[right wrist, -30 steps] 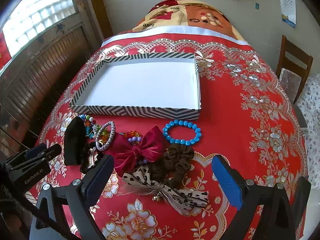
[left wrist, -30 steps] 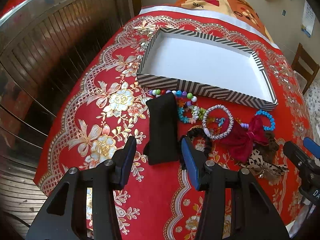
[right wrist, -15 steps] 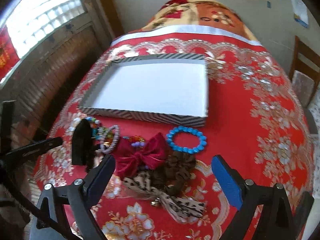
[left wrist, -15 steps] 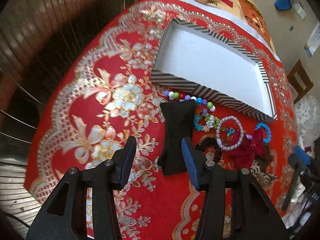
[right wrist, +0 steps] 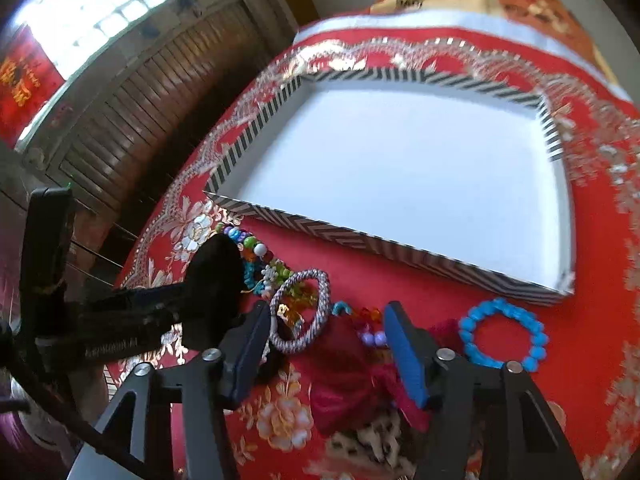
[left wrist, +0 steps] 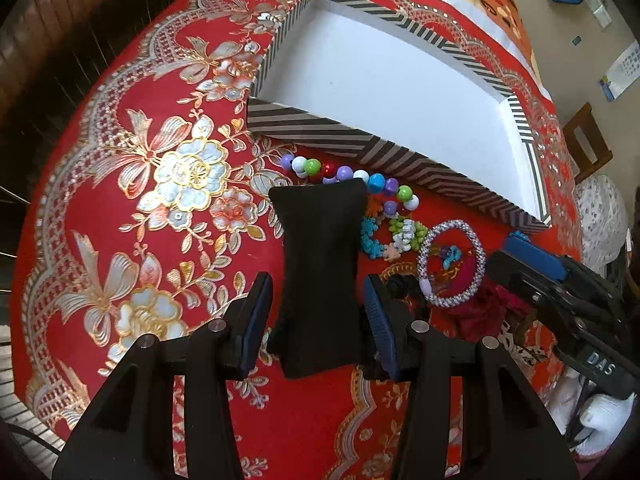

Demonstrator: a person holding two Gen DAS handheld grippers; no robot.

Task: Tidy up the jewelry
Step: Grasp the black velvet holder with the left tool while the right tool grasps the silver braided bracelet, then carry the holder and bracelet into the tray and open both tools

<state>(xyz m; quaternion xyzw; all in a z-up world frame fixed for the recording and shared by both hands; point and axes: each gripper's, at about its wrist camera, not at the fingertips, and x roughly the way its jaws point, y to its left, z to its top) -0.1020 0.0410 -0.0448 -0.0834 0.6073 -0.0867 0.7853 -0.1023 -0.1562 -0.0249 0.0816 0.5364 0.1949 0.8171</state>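
Note:
A black velvet cushion [left wrist: 320, 276] lies on the red floral cloth, and my open left gripper [left wrist: 318, 320] straddles its near end, fingers on either side, not closed on it. The cushion also shows in the right wrist view [right wrist: 214, 280]. My right gripper [right wrist: 328, 344] is open over the dark red bow [right wrist: 344, 384], with the silver beaded bracelet [right wrist: 300, 312] just beyond its left finger. The white tray with striped walls [right wrist: 360, 236] lies behind and holds nothing. A blue bead bracelet [right wrist: 504, 336] lies at the right. Multicoloured beads [left wrist: 348, 174] lie by the tray wall.
A leopard-print bow [right wrist: 372, 444] lies under my right gripper. Teal and green bead pieces [left wrist: 392, 236] lie between cushion and silver bracelet [left wrist: 452, 264]. The table edge drops off at the left by a wooden shutter [right wrist: 132, 92]. A chair [left wrist: 588, 144] stands at the far right.
My left gripper has moved forward so its fingers now flank the black cushion. My right gripper has moved forward and left, narrowing, down over the red bow and silver bracelet.

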